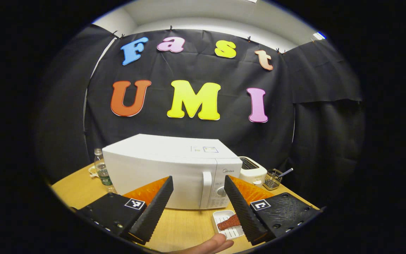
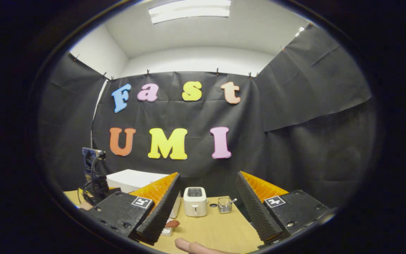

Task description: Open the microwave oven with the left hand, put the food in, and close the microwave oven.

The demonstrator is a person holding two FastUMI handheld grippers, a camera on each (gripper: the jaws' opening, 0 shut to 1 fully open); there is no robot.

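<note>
Hovering over the bench (image 1: 185,229) with jaws spread and empty, left gripper (image 1: 197,208) faces the shut microwave (image 1: 167,169), food (image 1: 228,222) in its white tray (image 1: 224,216) just in front, while right gripper (image 2: 206,208), also spread, points at the toaster (image 2: 195,201) beyond.

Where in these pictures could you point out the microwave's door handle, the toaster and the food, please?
microwave door handle (image 1: 206,189), left gripper view, middle of the white vertical bar.
toaster (image 2: 195,203), right gripper view, front face.
food (image 1: 228,222), left gripper view, reddish piece lying in the white tray.
</note>
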